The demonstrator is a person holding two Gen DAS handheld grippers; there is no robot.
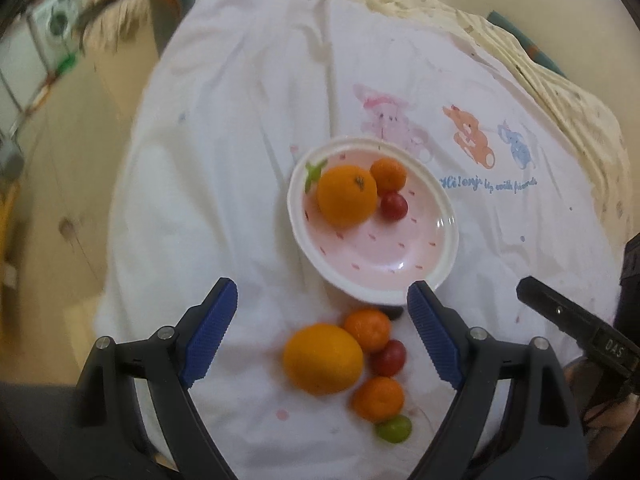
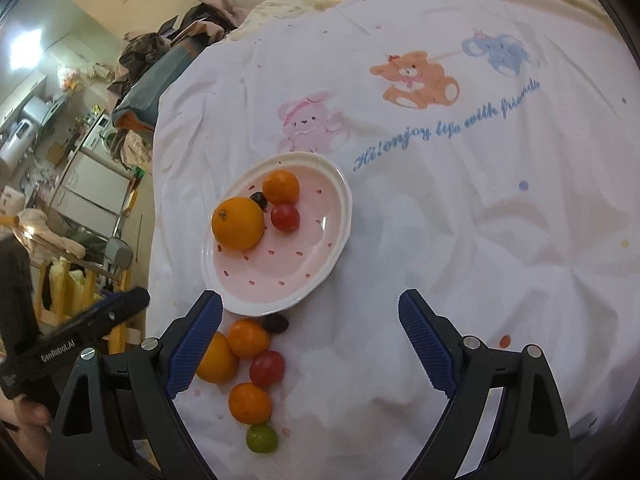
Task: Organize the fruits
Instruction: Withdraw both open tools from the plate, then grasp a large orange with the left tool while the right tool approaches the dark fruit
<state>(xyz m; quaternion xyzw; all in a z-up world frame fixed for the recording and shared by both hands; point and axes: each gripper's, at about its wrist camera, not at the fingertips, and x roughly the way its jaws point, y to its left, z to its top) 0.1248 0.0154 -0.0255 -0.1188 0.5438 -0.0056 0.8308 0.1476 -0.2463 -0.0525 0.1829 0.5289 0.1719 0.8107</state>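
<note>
The plate's rim (image 1: 384,300) half hides 1 dark grape (image 1: 394,313).

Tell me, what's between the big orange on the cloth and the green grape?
A small mandarin sits between the big orange and the green grape, touching or nearly touching both. The left wrist view shows it best.

Plate (image 2: 338,200): white rim, pale pink centre, small red dash-like marks; green leaf motif (image 1: 313,174) at rim.
On plate: large orange (image 2: 238,223) deep orange with dark stem spot; small mandarin (image 2: 282,187) orange; cherry tomato (image 2: 285,217) red; grape (image 2: 259,199) near-black.
Off plate, on sheet (image 2: 460,260): second large orange (image 1: 323,359) yellow-orange; two mandarins (image 1: 367,329) (image 1: 378,398) orange; tomato (image 1: 388,357) red; grape (image 2: 261,437) green; another grape (image 2: 276,323) dark purple.
Sheet: white, printed pink bunny (image 2: 308,122), orange bear (image 2: 416,80), blue elephant (image 2: 500,52), blue script, scattered small dots.
Gripper pads: blue, textured (image 2: 426,340); arms black.
</note>
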